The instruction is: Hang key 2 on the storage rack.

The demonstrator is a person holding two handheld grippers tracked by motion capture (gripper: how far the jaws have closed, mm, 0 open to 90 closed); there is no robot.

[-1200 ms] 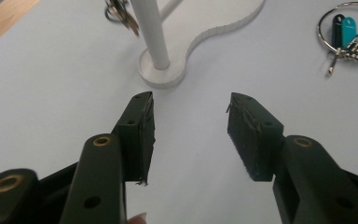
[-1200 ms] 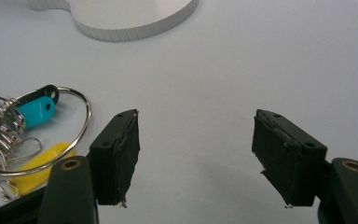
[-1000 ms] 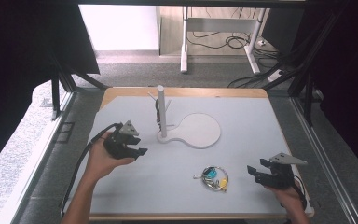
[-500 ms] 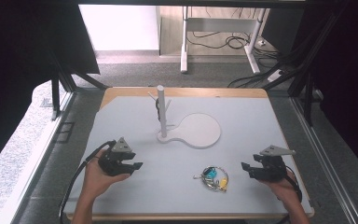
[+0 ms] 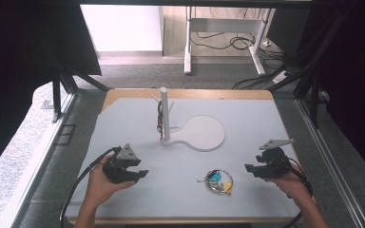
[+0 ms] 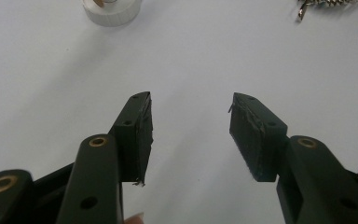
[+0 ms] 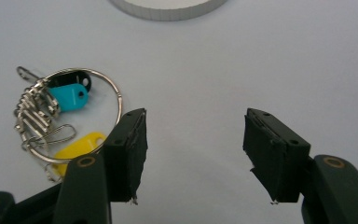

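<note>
The key ring (image 5: 220, 181) lies flat near the worktop's (image 5: 247, 118) front edge, tags pointing every way; both tongs, left (image 5: 142, 174) and right (image 5: 248, 168), gape empty, left just opening, right just closing.

I noted the key ring (image 7: 81, 116) as bright polished metal wire, carrying glossy plastic tags in teal, yellow and black. The desk (image 5: 138, 123) surface looked matt, smooth, pale grey, with a wood edge at its far rim. Both claws showed matt black plastic; their pads (image 6: 142, 135) appeared rough and frayed.
</note>
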